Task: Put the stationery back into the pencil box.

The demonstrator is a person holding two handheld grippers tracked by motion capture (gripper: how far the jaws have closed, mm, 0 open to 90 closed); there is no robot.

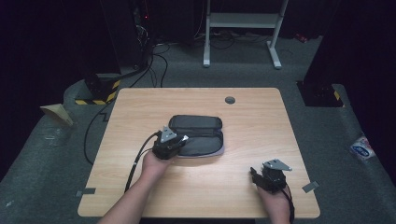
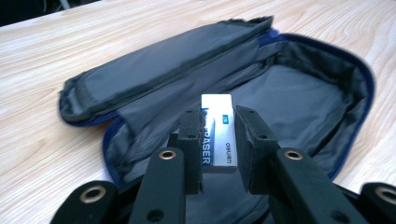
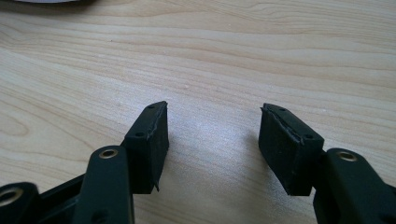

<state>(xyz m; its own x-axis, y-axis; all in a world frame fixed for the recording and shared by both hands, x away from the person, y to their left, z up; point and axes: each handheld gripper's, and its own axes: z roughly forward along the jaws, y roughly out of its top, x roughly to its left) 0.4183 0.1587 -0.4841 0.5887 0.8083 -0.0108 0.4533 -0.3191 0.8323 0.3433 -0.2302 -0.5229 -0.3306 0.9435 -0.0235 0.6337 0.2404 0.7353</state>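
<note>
Left gripper (image 2: 218,140) is clamped on a white eraser (image 2: 217,135), pads pressing both long sides; the eraser sits upright between them, printed sleeve facing the camera, its top end clear of the pads; grip looks square, no tilt worth noting.

The pencil case (image 2: 299,93) lies unzipped and splayed flat on the tabletop (image 2: 37,154); grey lining exposed, blue zip edge running round the rim, lid half folded back on the far side. In the left gripper view the eraser hangs over the open lower half, near its middle; whether it already touches the lining I cannot tell, the pads hide its bottom end.

In the high view the left gripper (image 1: 170,142) sits at the near-left edge of the case (image 1: 201,135), roughly mid-tabletop; right gripper (image 1: 270,176) is well apart at the near-right corner, parked low over bare wood; its jaws stand partly open with nothing between them, as the right gripper view confirms (image 3: 212,144).

Progress, as I judge it: case opened: done; eraser picked up and carried to the case: done; eraser not yet let go. Left: set it on the lining, open the jaws, pull the left gripper clear; then likely fold the lid over and zip, which would need the right gripper to steady the case. No other stationery is lying on the tabletop.
</note>
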